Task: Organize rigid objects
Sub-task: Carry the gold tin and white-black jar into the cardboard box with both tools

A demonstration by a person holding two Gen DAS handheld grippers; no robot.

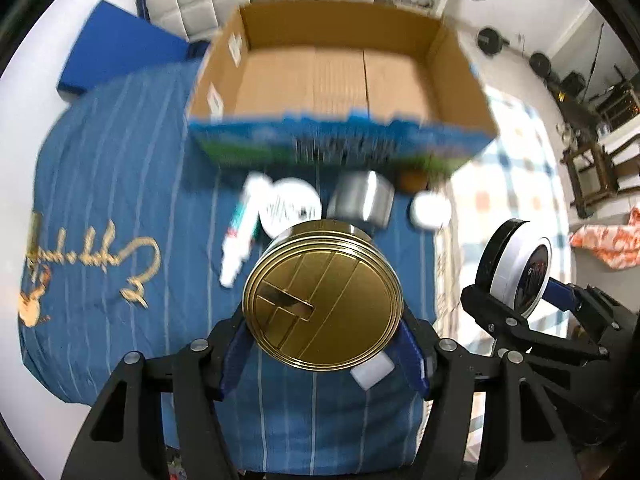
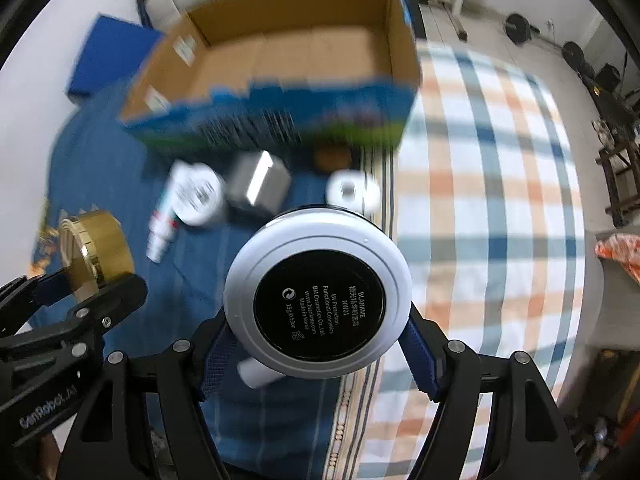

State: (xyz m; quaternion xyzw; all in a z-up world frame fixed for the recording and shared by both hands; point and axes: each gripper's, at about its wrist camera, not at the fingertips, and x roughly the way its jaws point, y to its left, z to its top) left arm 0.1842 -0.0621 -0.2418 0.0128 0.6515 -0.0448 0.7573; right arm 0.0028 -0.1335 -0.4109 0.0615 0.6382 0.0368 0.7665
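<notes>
My left hand-held gripper [image 1: 326,344] is pinching a gold tin [image 1: 322,296], and my right hand-held gripper [image 2: 320,340] is clamped on a white cosmetics compact [image 2: 318,304]. Both are up over the blue bedspread [image 1: 112,184], with the open cardboard box [image 1: 340,76] just beyond.

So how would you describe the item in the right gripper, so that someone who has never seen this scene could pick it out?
Start at the open cardboard box on the blue striped cloth, then come toward the camera past the small items lying in front of it. The right gripper is shut on a round, flat white cosmetic compact with a black printed label. The left gripper holds a gold metal tin instead.
</notes>
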